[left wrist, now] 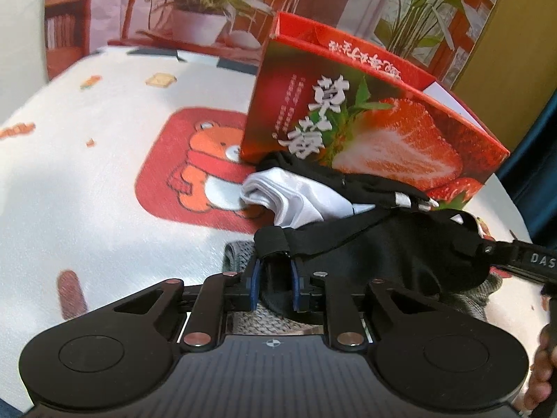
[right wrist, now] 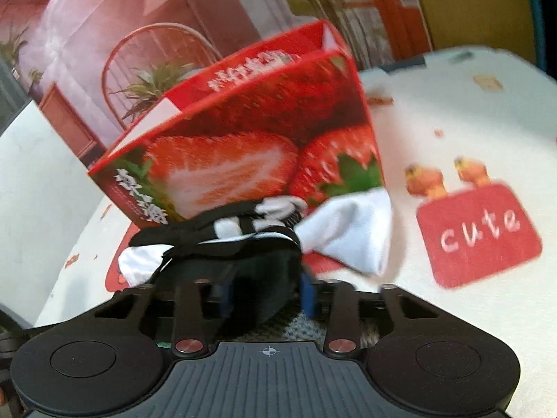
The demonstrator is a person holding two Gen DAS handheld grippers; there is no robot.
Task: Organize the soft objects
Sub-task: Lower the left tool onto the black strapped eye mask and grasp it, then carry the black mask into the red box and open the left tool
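While left gripper [left wrist: 273, 278] jaws pinch left end of black eye mask [left wrist: 383, 250], right gripper [right wrist: 268, 292] jaws pinch its other end; mask stretched crosswise between them, above grey cloth [left wrist: 240, 254] on counter [left wrist: 104, 209], strawberry box [left wrist: 348, 122] just beyond.

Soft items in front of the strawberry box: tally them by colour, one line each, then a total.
Black: 2, the black eye mask that both sets of jaws grip, and the black sock with white stripes.
White: 1, the white sock.
Grey: 1, the grey knit cloth under the mask.
Total: 4; more may be hidden underneath.
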